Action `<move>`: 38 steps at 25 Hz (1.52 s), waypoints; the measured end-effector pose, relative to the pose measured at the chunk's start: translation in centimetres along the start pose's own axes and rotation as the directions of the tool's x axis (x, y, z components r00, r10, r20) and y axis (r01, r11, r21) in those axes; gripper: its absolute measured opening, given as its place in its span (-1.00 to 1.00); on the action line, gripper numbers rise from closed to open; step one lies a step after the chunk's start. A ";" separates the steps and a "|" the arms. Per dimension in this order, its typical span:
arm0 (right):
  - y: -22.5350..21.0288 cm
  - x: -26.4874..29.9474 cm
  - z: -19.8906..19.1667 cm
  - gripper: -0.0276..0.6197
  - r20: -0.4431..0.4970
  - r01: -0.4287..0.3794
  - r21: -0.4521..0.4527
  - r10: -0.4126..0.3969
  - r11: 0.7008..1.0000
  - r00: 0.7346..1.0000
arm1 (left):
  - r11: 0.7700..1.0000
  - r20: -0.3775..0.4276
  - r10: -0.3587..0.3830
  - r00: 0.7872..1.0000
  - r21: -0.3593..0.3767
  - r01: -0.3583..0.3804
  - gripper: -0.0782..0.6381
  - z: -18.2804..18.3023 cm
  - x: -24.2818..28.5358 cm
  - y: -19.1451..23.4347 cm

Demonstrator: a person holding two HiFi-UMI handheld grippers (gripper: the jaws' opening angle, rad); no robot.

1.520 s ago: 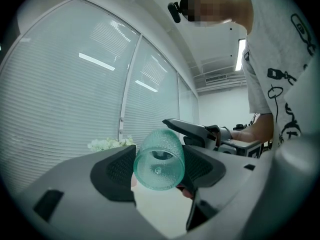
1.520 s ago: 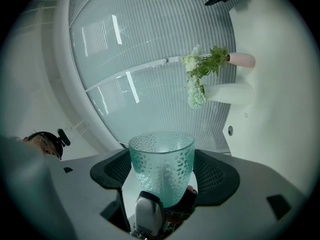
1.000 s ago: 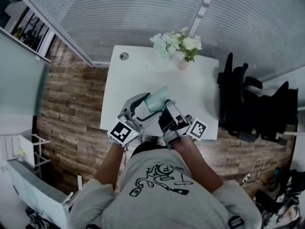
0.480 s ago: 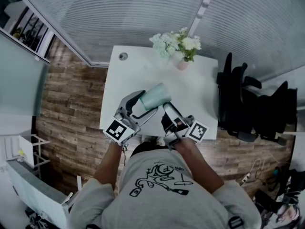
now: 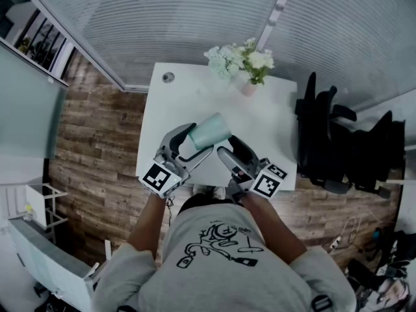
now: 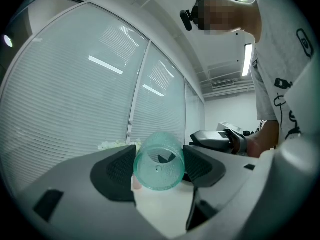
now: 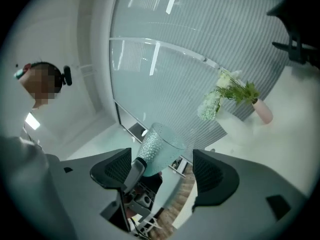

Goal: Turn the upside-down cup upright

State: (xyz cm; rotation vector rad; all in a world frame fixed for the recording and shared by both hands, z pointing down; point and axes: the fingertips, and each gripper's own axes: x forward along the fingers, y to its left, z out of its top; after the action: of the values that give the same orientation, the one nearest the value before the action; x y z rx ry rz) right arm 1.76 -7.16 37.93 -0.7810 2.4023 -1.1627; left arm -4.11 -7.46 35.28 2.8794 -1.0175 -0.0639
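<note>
**A:** Where is the cup to be found?

**B:** The cup is held clear above the tabletop. It is on the person's side of the flower vase and well apart from it. It is clasped by the left tongs, whose pads are pressed against its sides near the base. It is judged to lie roughly on its side, mouth turned toward the vase, so the turn is only partly done. The right tongs are spread wide with nothing gripped. They are also kept on the near side of the vase, just beside the cup.

**A:** What could go wrong from here?

**B:** The cup is tapered and is gripped only low down, so it could slide forward out of the pads if the hold were eased. If it were let go before the base is flat on the tabletop, it could roll toward the vase. A knock from the spread right tongs could also twist it in the grip.

**A:** What cannot be made out?

**B:** The mouth of the cup is not shown in the left gripper view, where only the base is presented. In the head view, the pad contact is covered by the cup itself. The tabletop edge farthest from the vase is cut off by the person's head and shoulders.
</note>
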 end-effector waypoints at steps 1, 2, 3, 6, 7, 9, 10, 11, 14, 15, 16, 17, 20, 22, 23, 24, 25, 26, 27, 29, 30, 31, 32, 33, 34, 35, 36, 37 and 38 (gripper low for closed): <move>0.1 -0.1 -0.1 0.27 -0.012 0.009 -0.036 -0.009 0.999 1.000 | 1.000 0.004 0.003 1.000 0.000 -0.003 0.05 0.2 0.0 0.0; 0.2 -0.1 -0.1 0.27 -0.021 0.016 -0.067 -0.017 0.998 1.000 | 1.000 0.007 0.005 1.000 0.000 -0.005 0.05 0.3 0.0 0.1; 0.2 -0.2 -0.1 0.27 -0.028 0.022 -0.094 -0.025 0.995 0.999 | 1.000 0.009 0.005 1.000 0.002 -0.006 0.05 0.3 0.0 0.1; 0.5 -0.2 -0.1 0.27 -0.053 0.038 -0.185 -0.048 0.982 0.997 | 1.000 0.010 0.004 1.000 0.002 -0.004 0.05 0.2 -0.1 0.1; 0.5 -0.2 -0.2 0.27 -0.062 0.041 -0.219 -0.056 0.975 0.997 | 1.000 0.012 0.003 1.000 0.001 -0.003 0.05 0.3 -0.1 0.1; 0.7 -0.3 -0.2 0.27 -0.076 0.045 -0.277 -0.068 0.960 0.995 | 1.000 0.011 0.002 1.000 -0.001 -0.002 0.05 0.3 0.0 0.0; 0.7 -0.4 -0.2 0.27 -0.082 0.046 -0.300 -0.073 0.953 0.994 | 1.000 0.008 0.002 1.000 -0.002 -0.002 0.05 0.2 0.0 0.1; 0.8 -0.4 -0.2 0.27 -0.088 0.047 -0.325 -0.080 0.944 0.993 | 1.000 0.003 0.003 1.000 -0.004 -0.003 0.05 0.1 0.0 0.1; 1.3 -0.5 -0.2 0.27 -0.112 0.049 -0.425 -0.106 0.904 0.988 | 1.000 0.000 0.010 1.000 -0.016 -0.010 0.05 0.2 0.0 0.2; 1.5 -0.4 -0.2 0.27 -0.121 0.048 -0.463 -0.116 0.885 0.986 | 1.000 0.000 0.011 1.000 -0.017 -0.011 0.05 0.2 -0.1 0.3; 1.7 -0.4 -0.3 0.27 -0.130 0.045 -0.503 -0.127 0.863 0.983 | 1.000 -0.001 0.011 1.000 -0.016 -0.011 0.05 0.2 -0.2 0.4; 1.9 -0.3 -0.3 0.27 -0.139 0.041 -0.542 -0.137 0.839 0.981 | 1.000 -0.002 0.010 1.000 -0.014 -0.010 0.05 0.2 -0.2 0.4; 2.4 -0.3 -0.5 0.27 -0.161 0.020 -0.657 -0.166 0.753 0.973 | 1.000 -0.010 0.007 1.000 -0.006 -0.007 0.05 0.0 -0.4 0.5; 2.7 -0.3 -0.4 0.27 -0.163 0.006 -0.725 -0.181 0.688 0.970 | 1.000 -0.015 0.006 1.000 -0.006 -0.006 0.05 -0.1 -0.4 0.5; 2.8 -0.3 -0.4 0.27 -0.161 0.002 -0.754 -0.188 0.657 0.969 | 1.000 -0.016 0.005 1.000 -0.007 -0.005 0.05 -0.1 -0.4 0.4; 2.9 -0.3 -0.3 0.27 -0.162 -0.004 -0.781 -0.196 0.625 0.967 | 1.000 -0.016 0.004 1.000 -0.009 -0.004 0.05 0.0 -0.4 0.4; 3.0 -0.3 -0.3 0.27 -0.166 -0.012 -0.806 -0.206 0.591 0.964 | 1.000 -0.016 0.004 1.000 -0.011 -0.004 0.05 0.1 -0.4 0.4; 3.1 -0.3 -0.4 0.27 -0.172 -0.023 -0.831 -0.218 0.556 0.961 | 1.000 -0.015 0.003 1.000 -0.012 -0.003 0.05 0.2 -0.4 0.3; 3.2 -0.3 -0.4 0.27 -0.180 -0.035 -0.854 -0.232 0.519 0.956 | 1.000 -0.015 0.002 1.000 -0.013 -0.002 0.05 0.2 -0.4 0.3; 3.3 -0.5 -0.6 0.27 -0.194 -0.058 -0.893 -0.267 0.446 0.944 | 1.000 -0.017 0.000 1.000 -0.014 -0.001 0.05 0.1 -0.4 0.2; 3.2 -0.5 -0.6 0.27 -0.199 -0.067 -0.907 -0.284 0.415 0.938 | 1.000 -0.019 0.000 1.000 -0.015 0.000 0.05 0.0 -0.3 0.2; 3.2 -0.5 -0.7 0.27 -0.202 -0.075 -0.919 -0.299 0.386 0.932 | 1.000 -0.022 -0.001 1.000 -0.016 0.001 0.05 0.0 -0.3 0.3; 3.1 -0.5 -0.8 0.27 -0.203 -0.083 -0.930 -0.313 0.357 0.928 | 1.000 -0.023 -0.002 1.000 -0.017 0.002 0.05 -0.1 -0.3 0.3; 3.1 -0.5 -0.8 0.27 -0.201 -0.090 -0.941 -0.325 0.326 0.924 | 1.000 -0.024 -0.004 1.000 -0.018 0.004 0.05 -0.2 -0.3 0.2; 3.1 -0.4 -0.8 0.27 -0.196 -0.096 -0.951 -0.336 0.292 0.921 | 1.000 -0.024 -0.006 1.000 -0.019 0.006 0.05 -0.2 -0.3 0.2; 3.2 -0.4 -0.8 0.27 -0.192 -0.104 -0.961 -0.347 0.257 0.918 | 1.000 -0.025 -0.008 1.000 -0.020 0.007 0.05 -0.3 -0.3 0.1; 3.2 -0.3 -0.9 0.27 -0.190 -0.116 -0.969 -0.357 0.220 0.914 | 1.000 -0.028 -0.009 1.000 -0.019 0.008 0.05 -0.3 -0.3 0.1; 3.2 -0.3 -1.0 0.27 -0.189 -0.129 -0.975 -0.369 0.182 0.910 | 1.000 -0.032 -0.010 0.999 -0.018 0.009 0.05 -0.4 -0.3 0.1; 3.2 -0.3 -1.1 0.27 -0.188 -0.143 -0.979 -0.382 0.143 0.905 | 1.000 -0.036 -0.011 0.999 -0.017 0.011 0.05 -0.5 -0.3 0.0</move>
State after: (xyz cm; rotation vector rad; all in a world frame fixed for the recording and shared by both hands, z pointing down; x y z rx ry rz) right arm 0.39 -4.70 36.00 -1.1505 3.4006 0.6869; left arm -4.29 -7.27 35.80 2.8604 -0.9901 -0.0215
